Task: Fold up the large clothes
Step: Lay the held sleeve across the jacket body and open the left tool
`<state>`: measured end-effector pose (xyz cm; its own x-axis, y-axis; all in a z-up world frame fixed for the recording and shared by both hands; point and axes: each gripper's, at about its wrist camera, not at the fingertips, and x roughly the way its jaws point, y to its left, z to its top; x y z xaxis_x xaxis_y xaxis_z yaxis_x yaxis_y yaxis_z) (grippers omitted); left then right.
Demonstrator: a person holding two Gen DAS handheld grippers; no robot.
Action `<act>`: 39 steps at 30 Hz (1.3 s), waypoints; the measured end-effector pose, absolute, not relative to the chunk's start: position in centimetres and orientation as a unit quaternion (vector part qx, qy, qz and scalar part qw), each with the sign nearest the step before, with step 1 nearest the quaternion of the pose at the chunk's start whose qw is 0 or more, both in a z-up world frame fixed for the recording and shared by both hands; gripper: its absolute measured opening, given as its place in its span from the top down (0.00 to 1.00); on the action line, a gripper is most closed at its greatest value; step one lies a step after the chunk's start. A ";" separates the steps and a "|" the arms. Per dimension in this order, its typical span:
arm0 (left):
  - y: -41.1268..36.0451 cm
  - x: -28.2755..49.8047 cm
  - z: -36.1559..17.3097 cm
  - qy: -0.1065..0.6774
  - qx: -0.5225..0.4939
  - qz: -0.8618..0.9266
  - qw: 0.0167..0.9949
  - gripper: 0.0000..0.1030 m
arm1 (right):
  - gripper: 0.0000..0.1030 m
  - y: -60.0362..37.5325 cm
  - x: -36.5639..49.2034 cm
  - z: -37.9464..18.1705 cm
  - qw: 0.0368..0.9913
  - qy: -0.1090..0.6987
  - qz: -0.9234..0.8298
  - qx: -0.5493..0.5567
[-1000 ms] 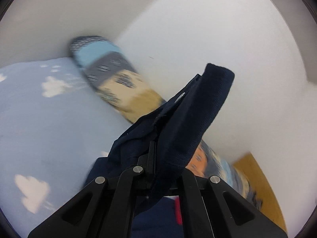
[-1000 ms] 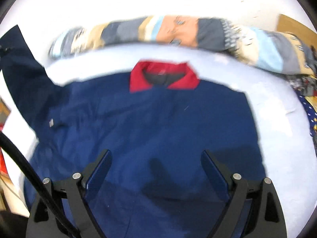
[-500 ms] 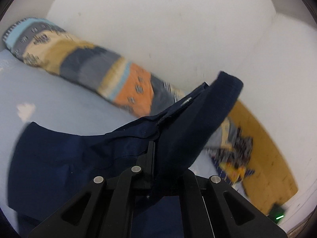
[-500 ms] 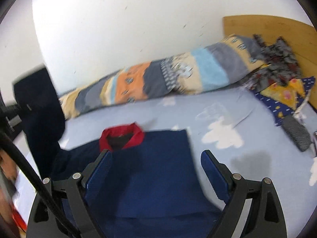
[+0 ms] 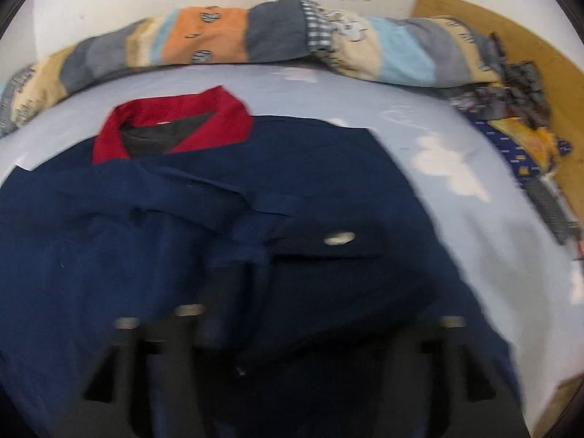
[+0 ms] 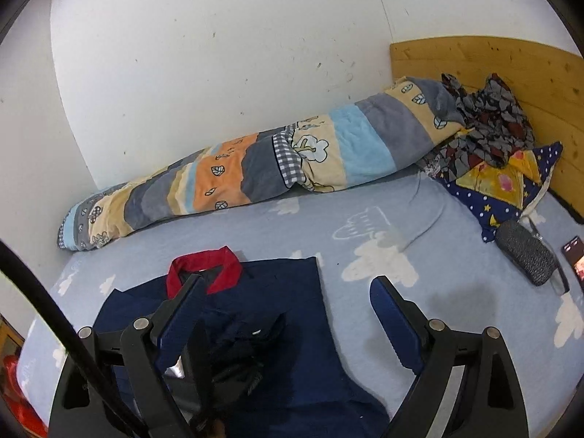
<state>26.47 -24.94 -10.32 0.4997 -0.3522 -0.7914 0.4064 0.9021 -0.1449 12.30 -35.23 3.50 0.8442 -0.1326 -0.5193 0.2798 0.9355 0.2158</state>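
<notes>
Both claws over the navy jacket (image 6: 284,292): left claw (image 5: 292,328) too blurred to tell, right claw (image 6: 288,314) apart.

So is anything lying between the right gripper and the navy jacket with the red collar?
Nothing visible does. The right gripper hangs open over the navy jacket with the red collar, which lies on the pale blue cloud-print sheet. The patchwork rolled quilt lies beyond it by the wall.
</notes>
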 end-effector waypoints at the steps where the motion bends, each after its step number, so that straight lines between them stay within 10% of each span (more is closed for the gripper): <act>1: -24.6 26.1 -9.5 0.446 0.024 -0.235 0.863 0.35 | 0.09 -35.5 12.4 3.5 0.950 0.255 -0.109 0.144; 11: -12.4 25.3 -0.2 0.353 0.051 -0.192 0.914 0.21 | 0.09 -32.9 17.2 0.2 0.937 0.320 -0.064 0.125; 22: 7.9 30.6 -11.3 0.470 0.034 -0.036 0.881 0.18 | 0.09 -27.6 25.2 -13.9 0.846 0.530 -0.052 0.027; 30: 7.3 34.6 -4.3 0.393 -0.006 -0.032 0.919 0.19 | 0.09 -25.5 26.5 -7.9 0.903 0.426 -0.010 0.052; 39: 5.2 43.3 -12.6 0.484 0.028 0.010 0.874 0.17 | 0.06 -26.8 31.9 -14.5 0.861 0.505 -0.016 0.066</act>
<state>43.33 5.16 -12.65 0.5308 0.0447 -0.8463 0.0088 0.9983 0.0582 31.88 -26.75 -14.51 0.4898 0.0387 -0.8710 0.0936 0.9909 0.0967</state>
